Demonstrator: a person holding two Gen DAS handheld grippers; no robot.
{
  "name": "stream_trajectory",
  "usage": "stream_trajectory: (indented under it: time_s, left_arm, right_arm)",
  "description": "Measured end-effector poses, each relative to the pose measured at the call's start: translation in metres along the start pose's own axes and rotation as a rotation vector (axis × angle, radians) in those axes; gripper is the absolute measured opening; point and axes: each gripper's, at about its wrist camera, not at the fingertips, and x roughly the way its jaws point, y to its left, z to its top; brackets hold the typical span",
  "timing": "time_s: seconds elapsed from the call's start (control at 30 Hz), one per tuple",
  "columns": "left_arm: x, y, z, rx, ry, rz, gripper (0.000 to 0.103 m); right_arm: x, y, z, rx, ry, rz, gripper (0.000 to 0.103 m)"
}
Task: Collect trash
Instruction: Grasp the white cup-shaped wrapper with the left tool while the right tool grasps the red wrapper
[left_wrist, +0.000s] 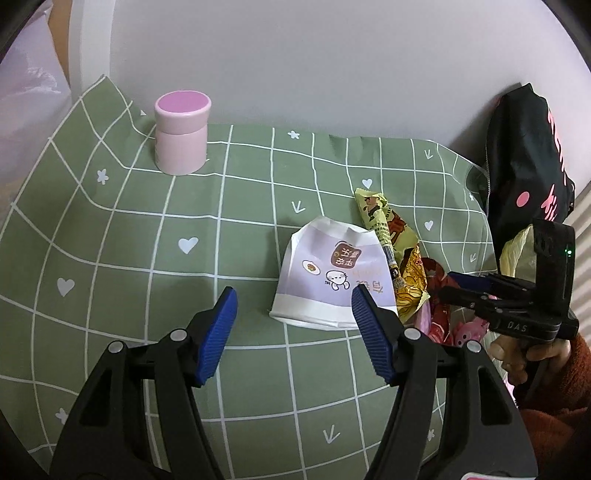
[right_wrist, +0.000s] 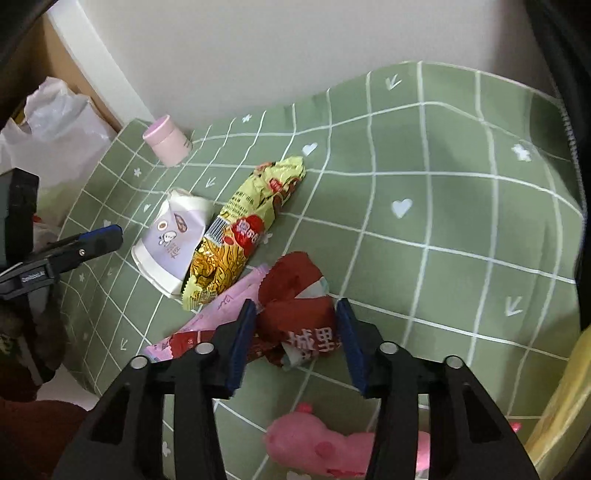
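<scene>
A crushed white and lilac paper cup (left_wrist: 325, 273) lies on its side on the green checked cloth (left_wrist: 147, 258). My left gripper (left_wrist: 293, 299) is open just in front of the cup, its right pad by the cup's rim. A yellow snack wrapper (left_wrist: 391, 236) lies right of the cup. In the right wrist view the cup (right_wrist: 173, 236), yellow wrapper (right_wrist: 243, 229), a pink wrapper (right_wrist: 229, 306) and a crumpled red wrapper (right_wrist: 295, 314) lie together. My right gripper (right_wrist: 295, 314) is open with the red wrapper between its pads.
A pink lidded jar (left_wrist: 181, 133) stands at the cloth's back left. A black bag with pink print (left_wrist: 524, 166) stands at the right. A pink plush toy (right_wrist: 317, 443) lies under my right gripper. White plastic bags (right_wrist: 55, 125) sit beyond the table's left edge.
</scene>
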Motion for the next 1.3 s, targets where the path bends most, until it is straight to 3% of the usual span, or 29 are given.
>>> stream_trajectory:
  time_s: [0.27,0.73,0.8,0.87,0.93,1.07,1.13,1.3]
  left_arm:
    - [0.023,-0.013,0.004,0.050,0.064,-0.017,0.067]
    - [0.048,-0.018,0.015,0.005,0.116,0.021,0.067]
    - [0.050,-0.019,0.017,-0.004,0.118,0.023,0.060]
    - [0.050,-0.019,0.017,-0.022,0.123,0.014,0.045]
    - [0.049,-0.017,0.019,-0.040,0.114,-0.004,0.037]
    - [0.032,-0.022,0.024,-0.029,0.054,-0.034,0.018]
    - [0.023,-0.025,0.029,-0.018,0.024,-0.050,0.012]
    - [0.011,-0.034,0.041,-0.012,-0.010,-0.137,0.012]
  right_arm:
    - [-0.031,-0.015,0.001,0.034,-0.080,-0.050,0.039]
    - [-0.029,-0.014,-0.012,0.026,-0.057,-0.047,0.039]
    - [-0.029,-0.013,-0.012,0.024,-0.055,-0.045,0.039]
    - [-0.028,-0.012,-0.013,0.020,-0.053,-0.045,0.039]
    - [-0.028,-0.010,-0.013,0.014,-0.053,-0.046,0.039]
    - [-0.030,-0.008,-0.012,0.010,-0.060,-0.046,0.039]
    - [-0.030,-0.008,-0.012,0.009,-0.058,-0.043,0.039]
    - [-0.025,-0.002,-0.015,-0.007,-0.041,-0.029,0.039]
